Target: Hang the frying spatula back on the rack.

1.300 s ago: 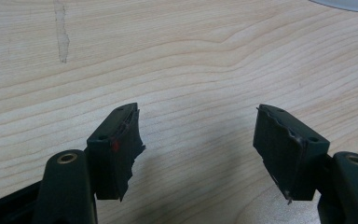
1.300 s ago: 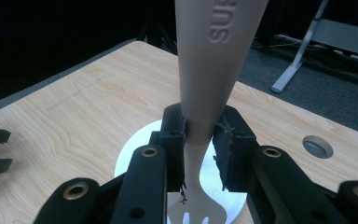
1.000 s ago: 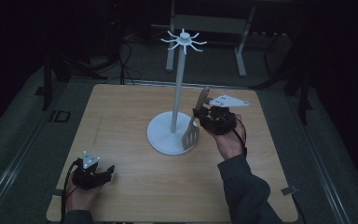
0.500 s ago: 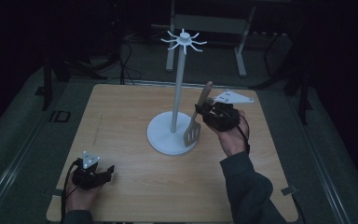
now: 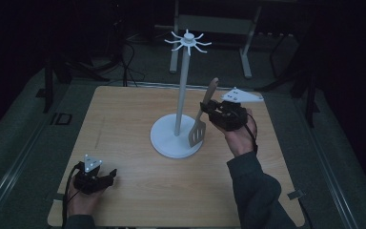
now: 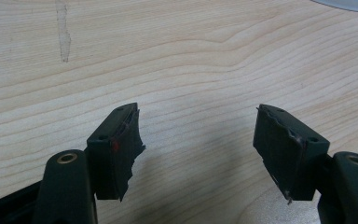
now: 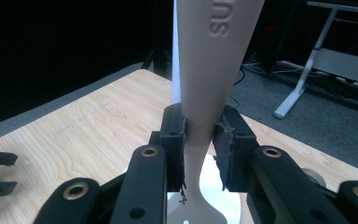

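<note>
1. The spatula (image 5: 201, 119) is being gripped at its handle by the right gripper (image 5: 213, 110) — blade down, just beside the white stand (image 5: 177, 140).
2. The left gripper (image 6: 196, 140) is being held open, empty, over the table (image 5: 124, 119).

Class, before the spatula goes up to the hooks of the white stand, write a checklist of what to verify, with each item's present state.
1. Right claw shut on the spatula handle: ok.
2. Spatula upright, blade down, beside the pole: ok.
3. Hooks on top of the stand free: ok.
4. Hanging hole in the handle's end: cannot tell.
5. Left claw open, away from the stand's base: ok.
</note>
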The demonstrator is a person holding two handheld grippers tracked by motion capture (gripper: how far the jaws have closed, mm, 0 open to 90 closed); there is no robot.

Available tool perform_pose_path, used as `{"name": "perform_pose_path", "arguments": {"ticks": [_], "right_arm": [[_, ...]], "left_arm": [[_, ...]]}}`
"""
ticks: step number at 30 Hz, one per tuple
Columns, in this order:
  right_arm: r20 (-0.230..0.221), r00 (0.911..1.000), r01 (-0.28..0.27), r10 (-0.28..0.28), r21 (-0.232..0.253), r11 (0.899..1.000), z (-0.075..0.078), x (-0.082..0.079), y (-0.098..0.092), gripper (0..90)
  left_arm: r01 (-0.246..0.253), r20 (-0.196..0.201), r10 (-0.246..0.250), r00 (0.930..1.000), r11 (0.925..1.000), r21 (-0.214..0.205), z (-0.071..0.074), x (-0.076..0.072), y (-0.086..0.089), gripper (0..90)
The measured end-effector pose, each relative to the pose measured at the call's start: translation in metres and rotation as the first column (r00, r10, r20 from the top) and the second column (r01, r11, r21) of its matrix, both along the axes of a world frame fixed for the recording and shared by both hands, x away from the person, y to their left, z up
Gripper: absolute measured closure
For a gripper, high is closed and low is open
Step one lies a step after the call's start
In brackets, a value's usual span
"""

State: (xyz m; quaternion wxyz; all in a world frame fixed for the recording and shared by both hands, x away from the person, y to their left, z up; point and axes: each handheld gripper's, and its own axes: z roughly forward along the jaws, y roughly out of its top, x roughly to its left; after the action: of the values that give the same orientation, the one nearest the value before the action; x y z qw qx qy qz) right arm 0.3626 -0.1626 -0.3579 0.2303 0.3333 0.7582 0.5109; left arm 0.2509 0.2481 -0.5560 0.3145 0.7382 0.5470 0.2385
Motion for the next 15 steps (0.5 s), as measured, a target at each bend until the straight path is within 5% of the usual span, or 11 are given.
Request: {"name": "perform_pose_path", "arguments": {"ticks": [15], "right_arm": [[0.039,0.9992,-0.011,0.010,0.026,1.000,0.017,0.003,0.000,74.3]], "left_arm": [[0.000,-0.001,0.000,1.0000,1.0000,-0.001,0.000,0.000,0.000,32.0]]}}
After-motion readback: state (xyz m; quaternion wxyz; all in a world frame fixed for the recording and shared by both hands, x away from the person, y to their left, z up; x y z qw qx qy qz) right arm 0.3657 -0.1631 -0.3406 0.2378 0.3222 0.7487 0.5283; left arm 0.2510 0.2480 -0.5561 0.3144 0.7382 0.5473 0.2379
